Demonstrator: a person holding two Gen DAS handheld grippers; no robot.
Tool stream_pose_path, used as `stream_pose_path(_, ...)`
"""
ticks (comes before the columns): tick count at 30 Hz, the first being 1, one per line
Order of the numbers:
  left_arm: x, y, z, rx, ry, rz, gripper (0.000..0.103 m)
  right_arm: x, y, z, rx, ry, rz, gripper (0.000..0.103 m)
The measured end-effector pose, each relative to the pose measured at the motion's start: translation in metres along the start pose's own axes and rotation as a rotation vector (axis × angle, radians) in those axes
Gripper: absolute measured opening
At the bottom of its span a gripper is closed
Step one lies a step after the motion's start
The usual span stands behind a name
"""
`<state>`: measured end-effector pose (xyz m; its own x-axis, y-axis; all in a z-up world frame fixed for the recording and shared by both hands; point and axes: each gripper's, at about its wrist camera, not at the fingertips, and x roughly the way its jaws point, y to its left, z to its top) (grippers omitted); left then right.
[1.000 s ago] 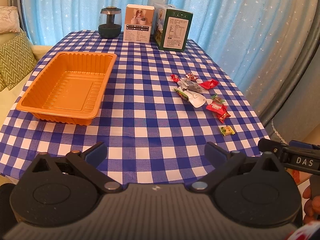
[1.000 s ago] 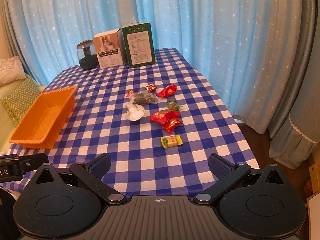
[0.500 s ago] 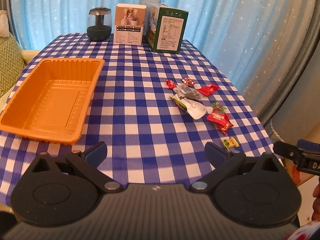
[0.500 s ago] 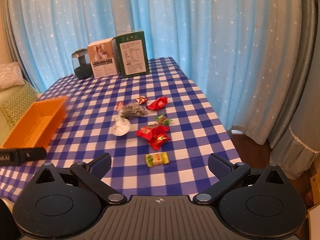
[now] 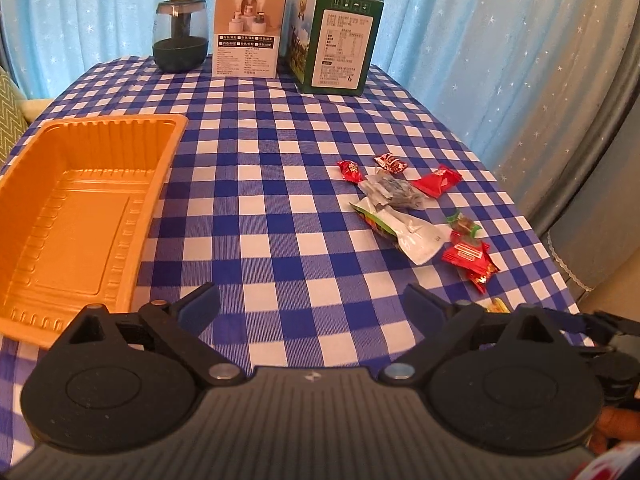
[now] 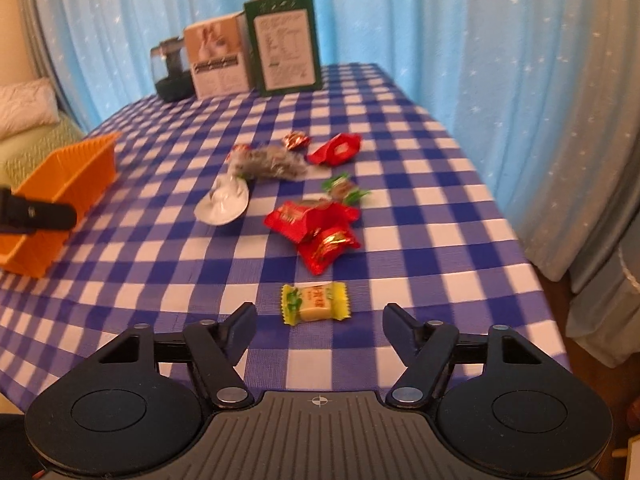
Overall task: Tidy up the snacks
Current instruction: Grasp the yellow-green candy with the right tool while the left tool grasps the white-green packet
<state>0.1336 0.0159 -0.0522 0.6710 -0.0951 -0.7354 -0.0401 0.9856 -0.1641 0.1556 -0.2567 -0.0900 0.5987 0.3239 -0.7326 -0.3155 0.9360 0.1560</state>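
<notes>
Several wrapped snacks lie on the right half of the blue checked table. A yellow-green candy (image 6: pixel 314 303) lies nearest, just ahead of my open right gripper (image 6: pixel 319 322), between its fingers' line. Beyond it are two red packets (image 6: pixel 316 226), a green-twisted candy (image 6: pixel 345 189), a white pouch (image 6: pixel 223 204), a clear grey bag (image 6: pixel 272 164) and a red pillow packet (image 6: pixel 336 150). The empty orange tray (image 5: pixel 76 220) sits at the left. My left gripper (image 5: pixel 312 306) is open and empty above the near table edge, beside the tray's corner.
A dark glass jar (image 5: pixel 180 40), a white box (image 5: pixel 248 32) and a green box (image 5: pixel 340 40) stand at the far edge before blue curtains. The table's right edge (image 6: pixel 520 248) drops off near the snacks. A green cushion (image 6: pixel 28 148) lies left.
Both grippers moved forward and lower toward the table. The right gripper closed in on the yellow-green candy; the left came nearer the tray. Both stay open.
</notes>
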Motion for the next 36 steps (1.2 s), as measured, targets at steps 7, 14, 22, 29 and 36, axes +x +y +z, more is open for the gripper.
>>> stream_pose_path(7, 0.022, 0.002, 0.004, -0.007, 0.016, -0.014, 0.097, 0.029, 0.004, -0.001, -0.023, 0.018, -0.014, 0.059)
stream_pose_path(14, 0.035, -0.004, 0.003, -0.010, 0.034, -0.037, 0.097, 0.032, 0.007, 0.000, -0.071, 0.002, -0.065, 0.042)
stream_pose_path(22, 0.049, -0.014, 0.013, -0.021, 0.031, -0.082, 0.097, 0.027, 0.006, 0.002, -0.071, -0.005, -0.065, 0.024)
stream_pose_path(29, 0.068, -0.025, 0.022, -0.017, 0.032, -0.105, 0.097, 0.030, 0.009, -0.002, -0.115, 0.008, -0.075, 0.025)
stream_pose_path(36, 0.089, -0.035, 0.028, -0.027, 0.045, -0.134, 0.092, 0.026, 0.004, 0.001, -0.059, -0.007, -0.073, 0.025)
